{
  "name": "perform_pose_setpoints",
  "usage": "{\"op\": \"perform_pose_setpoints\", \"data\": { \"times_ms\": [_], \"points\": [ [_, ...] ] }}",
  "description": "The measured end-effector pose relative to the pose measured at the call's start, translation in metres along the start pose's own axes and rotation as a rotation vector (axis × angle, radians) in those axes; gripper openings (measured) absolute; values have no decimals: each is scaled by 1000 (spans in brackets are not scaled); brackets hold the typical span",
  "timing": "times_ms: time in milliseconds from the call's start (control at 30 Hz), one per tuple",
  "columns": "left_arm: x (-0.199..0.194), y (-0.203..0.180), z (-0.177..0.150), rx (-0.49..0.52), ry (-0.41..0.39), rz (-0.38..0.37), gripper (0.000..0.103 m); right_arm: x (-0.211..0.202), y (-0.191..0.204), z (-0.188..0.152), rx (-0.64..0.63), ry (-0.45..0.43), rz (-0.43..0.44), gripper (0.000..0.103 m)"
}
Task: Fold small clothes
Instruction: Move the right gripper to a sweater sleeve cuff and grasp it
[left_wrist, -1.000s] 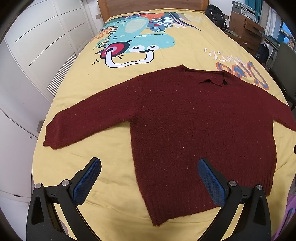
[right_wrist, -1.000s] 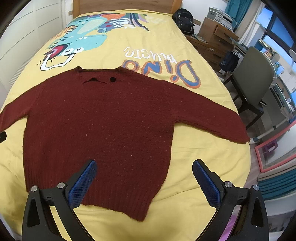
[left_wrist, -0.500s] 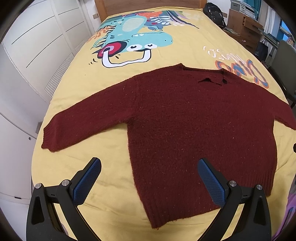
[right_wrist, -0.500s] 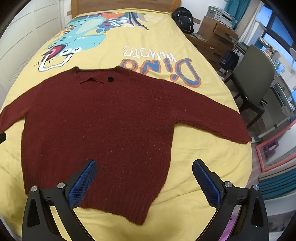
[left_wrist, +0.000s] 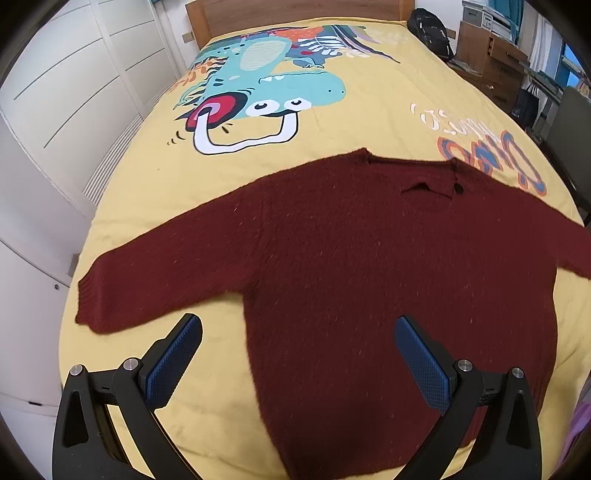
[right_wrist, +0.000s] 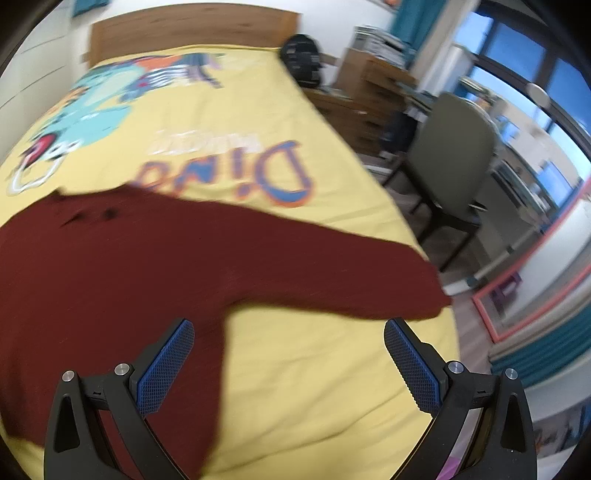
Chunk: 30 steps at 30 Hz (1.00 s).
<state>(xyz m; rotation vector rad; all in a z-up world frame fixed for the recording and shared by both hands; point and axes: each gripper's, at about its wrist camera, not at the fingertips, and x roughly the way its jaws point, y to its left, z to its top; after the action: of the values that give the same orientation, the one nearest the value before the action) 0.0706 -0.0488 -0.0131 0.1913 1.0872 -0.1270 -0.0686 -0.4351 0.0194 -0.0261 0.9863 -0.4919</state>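
Jaws on both tools stand spread wide with nothing between the blue pads. The left gripper (left_wrist: 298, 339) hangs above the near-left part of a dark red sweater (left_wrist: 369, 266), its left finger over bare yellow bedspread (left_wrist: 147, 206) just near the left sleeve, its right finger over the sweater's body. The right gripper (right_wrist: 289, 341) hangs above the sweater (right_wrist: 129, 258) at its right armpit, the left finger over the knit body and the right finger over yellow bedspread (right_wrist: 314, 369) just near the right cuff. The sweater lies flat and unfolded across the near half of the bed, neck toward the far headboard, sleeves stretched out to either side. The left view shows the whole left sleeve to its ribbed cuff, the small black button at the neck opening, and white wardrobe doors (left_wrist: 66, 96) along the left side of the bed; the right sleeve runs out of its frame. The right view, smeared by motion blur, shows that right sleeve reaching the bed's right edge, and beyond it a grey chair (right_wrist: 454, 155), a wooden dresser (right_wrist: 369, 99) and a black backpack (right_wrist: 303, 59). A cartoon dinosaur (left_wrist: 266, 85) is printed on the far part of the spread.
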Motion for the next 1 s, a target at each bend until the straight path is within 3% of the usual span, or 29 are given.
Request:
{"op": "perform_pose_setpoints", "data": {
  "times_ms": [100,200,400,633,733,900,1000],
  "points": [
    [9,1,10,-26,-1,-31,102,33,-36,11,49,17,-69,103],
    [22,2,17,-34,8,-23,102,72,-74,17,125,48,-46,103],
    [57,4,16,-21,68,2,102,154,-139,13,319,192,-35,102],
    [87,18,3,-57,122,23,102,223,-176,-9,478,330,-55,103],
    [98,21,-9,-70,155,34,102,241,-185,-15,532,350,-75,103],
    [110,23,-22,-71,201,35,102,262,-202,-28,658,379,-14,102],
    [113,26,-25,-75,211,40,102,267,-205,-26,686,385,1,94]
  ]
}}
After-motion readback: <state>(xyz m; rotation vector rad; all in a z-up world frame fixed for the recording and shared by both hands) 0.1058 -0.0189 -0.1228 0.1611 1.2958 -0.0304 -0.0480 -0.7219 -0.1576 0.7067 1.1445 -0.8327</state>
